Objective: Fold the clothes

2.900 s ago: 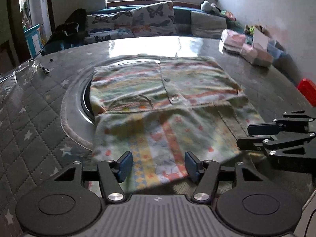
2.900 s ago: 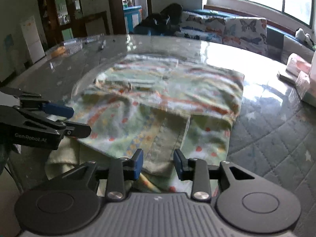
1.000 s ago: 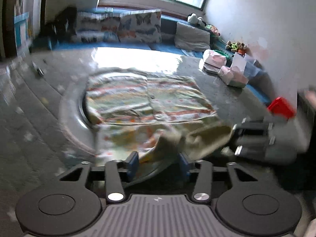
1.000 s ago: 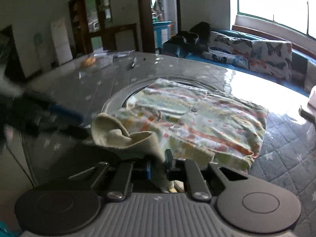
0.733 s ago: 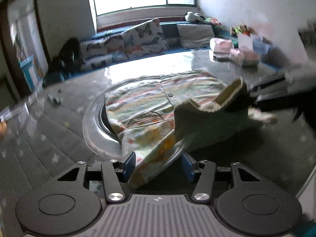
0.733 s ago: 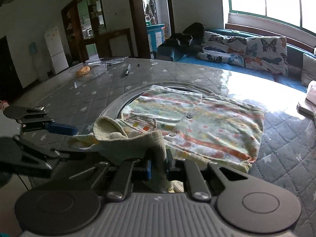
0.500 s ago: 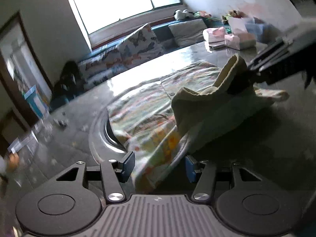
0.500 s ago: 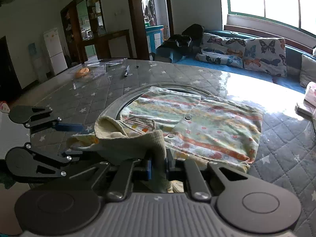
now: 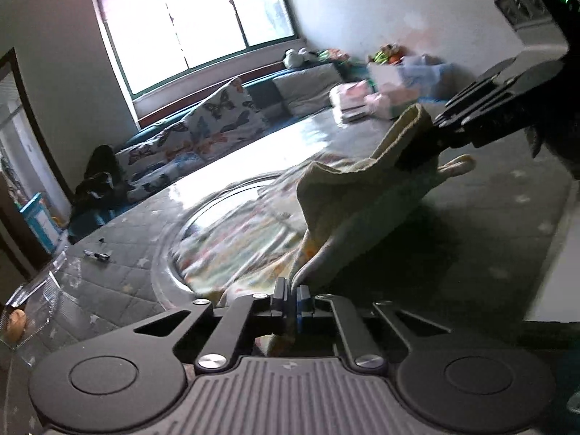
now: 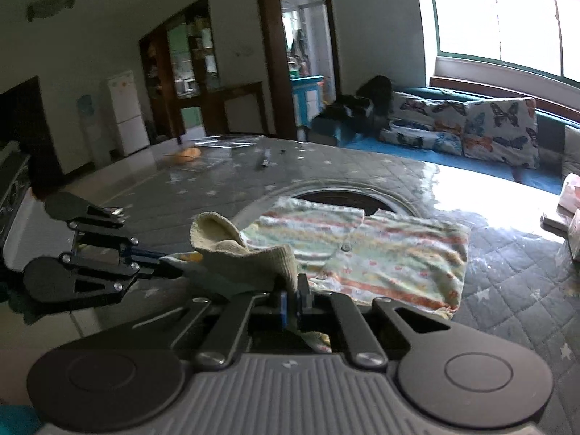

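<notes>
Shirt (image 10: 362, 250) mid-fold: left gripper (image 9: 290, 299) and right gripper (image 10: 291, 299) pinch its near hem, raised off the table (image 10: 507, 290); laying over remains.

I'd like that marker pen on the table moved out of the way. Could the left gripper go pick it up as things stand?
Probably not: the left gripper is shut on the shirt hem, so it would have to release first. The marker pen lies unobstructed.
</notes>
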Demonstrator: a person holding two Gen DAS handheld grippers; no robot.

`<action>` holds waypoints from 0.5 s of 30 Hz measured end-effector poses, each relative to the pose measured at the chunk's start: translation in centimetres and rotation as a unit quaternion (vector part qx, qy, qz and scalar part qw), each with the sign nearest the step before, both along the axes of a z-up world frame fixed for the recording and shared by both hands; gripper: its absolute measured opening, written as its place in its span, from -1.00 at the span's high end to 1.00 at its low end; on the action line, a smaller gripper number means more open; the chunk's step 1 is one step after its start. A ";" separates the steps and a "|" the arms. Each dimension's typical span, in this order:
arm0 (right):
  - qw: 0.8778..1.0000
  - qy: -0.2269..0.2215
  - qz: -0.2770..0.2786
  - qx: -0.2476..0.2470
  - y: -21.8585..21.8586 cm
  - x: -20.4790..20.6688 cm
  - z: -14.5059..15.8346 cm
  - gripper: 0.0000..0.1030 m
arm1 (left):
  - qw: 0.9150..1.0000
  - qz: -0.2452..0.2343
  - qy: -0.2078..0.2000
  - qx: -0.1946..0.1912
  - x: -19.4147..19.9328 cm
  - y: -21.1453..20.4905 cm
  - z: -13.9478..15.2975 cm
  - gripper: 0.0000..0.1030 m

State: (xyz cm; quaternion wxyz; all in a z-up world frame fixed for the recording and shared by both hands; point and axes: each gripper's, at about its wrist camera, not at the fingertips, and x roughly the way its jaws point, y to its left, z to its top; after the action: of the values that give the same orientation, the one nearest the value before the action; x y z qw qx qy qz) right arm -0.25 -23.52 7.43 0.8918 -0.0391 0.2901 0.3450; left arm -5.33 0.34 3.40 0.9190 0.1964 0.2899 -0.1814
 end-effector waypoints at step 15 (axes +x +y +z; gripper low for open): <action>1.000 0.015 0.021 -0.005 -0.1 1.6 2.7 0.93 | 0.996 0.035 0.030 -0.075 0.8 1.8 2.7 0.91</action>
State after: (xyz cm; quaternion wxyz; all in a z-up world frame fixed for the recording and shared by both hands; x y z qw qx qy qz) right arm 1.37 -23.59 10.16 0.8797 -0.0448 0.3044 0.3627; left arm -4.49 2.15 6.09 0.9278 0.1107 0.3097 -0.1763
